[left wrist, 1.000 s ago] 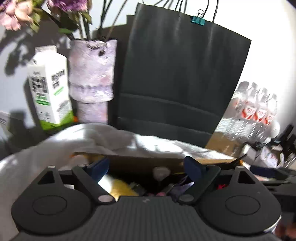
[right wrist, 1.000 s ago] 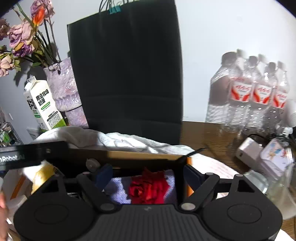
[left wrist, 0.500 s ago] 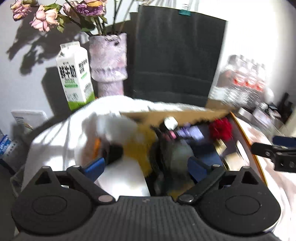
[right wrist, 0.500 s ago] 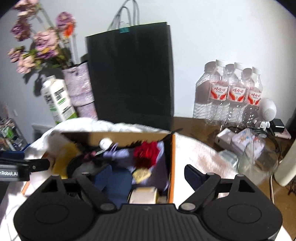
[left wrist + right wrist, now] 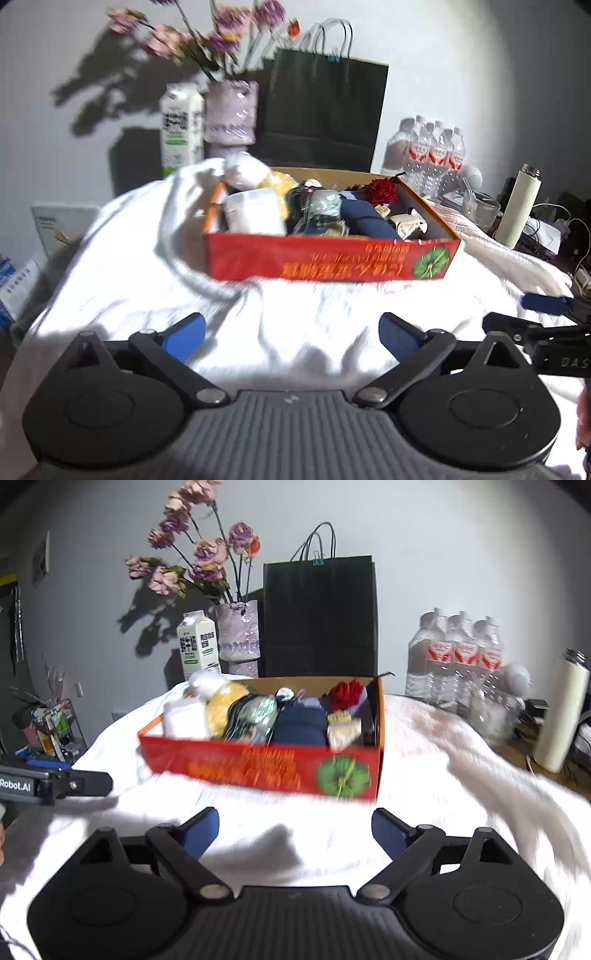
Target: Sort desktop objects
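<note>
A red cardboard box (image 5: 332, 260) (image 5: 258, 770) stands on the white cloth, packed with small things. Among them are a red rose (image 5: 382, 189) (image 5: 345, 692), a navy case (image 5: 365, 223) (image 5: 301, 723), a white pack (image 5: 251, 216) and something yellow (image 5: 221, 710). My left gripper (image 5: 291, 332) hovers over bare cloth in front of the box, jaws opening, nothing between them. My right gripper (image 5: 295, 827) hangs likewise before the box's right half, jaws opening and empty. Each gripper's fingers (image 5: 543, 303) (image 5: 74, 783) show at the edge of the other's view.
Behind the box stand a black paper bag (image 5: 319, 616), a vase of dried flowers (image 5: 238, 631) and a milk carton (image 5: 197, 642). Water bottles (image 5: 458, 657), a glass (image 5: 480, 210) and a white flask (image 5: 559, 716) crowd the right. White cloth (image 5: 424, 775) covers the table.
Both grippers have pulled back from right over the box's contents to the cloth in front of it. The whole box now shows ahead. The jaws stand a little wider.
</note>
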Demonstrator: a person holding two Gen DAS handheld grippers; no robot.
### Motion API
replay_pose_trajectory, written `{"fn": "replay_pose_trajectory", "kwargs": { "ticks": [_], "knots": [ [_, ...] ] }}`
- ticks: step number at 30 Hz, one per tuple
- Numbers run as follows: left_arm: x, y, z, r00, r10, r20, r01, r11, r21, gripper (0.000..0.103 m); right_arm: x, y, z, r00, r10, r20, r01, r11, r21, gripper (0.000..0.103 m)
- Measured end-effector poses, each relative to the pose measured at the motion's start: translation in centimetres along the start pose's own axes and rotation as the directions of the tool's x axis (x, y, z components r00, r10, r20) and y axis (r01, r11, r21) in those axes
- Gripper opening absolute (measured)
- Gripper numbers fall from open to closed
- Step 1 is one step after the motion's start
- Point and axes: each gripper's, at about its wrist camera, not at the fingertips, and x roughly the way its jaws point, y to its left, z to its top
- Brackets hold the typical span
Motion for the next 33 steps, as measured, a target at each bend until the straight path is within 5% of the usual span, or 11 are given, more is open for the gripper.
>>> {"fn": "replay_pose_trajectory", "kwargs": {
  "ticks": [7,15,23,33],
  "knots": [
    [-4.5,0.9,-7.1,0.994,0.071,0.083,-0.072,0.997,0.004,0.103,-4.7,1.5,-6.9,0.996,-0.079,0.038,0.075,0.992,0.106,0.091],
    [0.5,-1.2,-7.0,0.999,0.038,0.015,-0.040,0.992,0.118,0.103,-2.4,3.7,-7.8,0.996,-0.087,0.028,0.086,0.995,0.051,0.100],
    [4.5,-1.6,-5.8,0.999,-0.006,-0.049,0.010,0.997,0.072,0.103,1.8,4.6,-6.6,0.986,-0.163,-0.030,0.161,0.985,-0.063,0.101],
    [5.8,-0.3,-5.3,0.994,-0.005,-0.111,0.005,1.000,-0.006,0.103,4.5,3.5,-6.7,0.986,-0.125,-0.112,0.123,0.992,-0.026,0.103]
  ]
}}
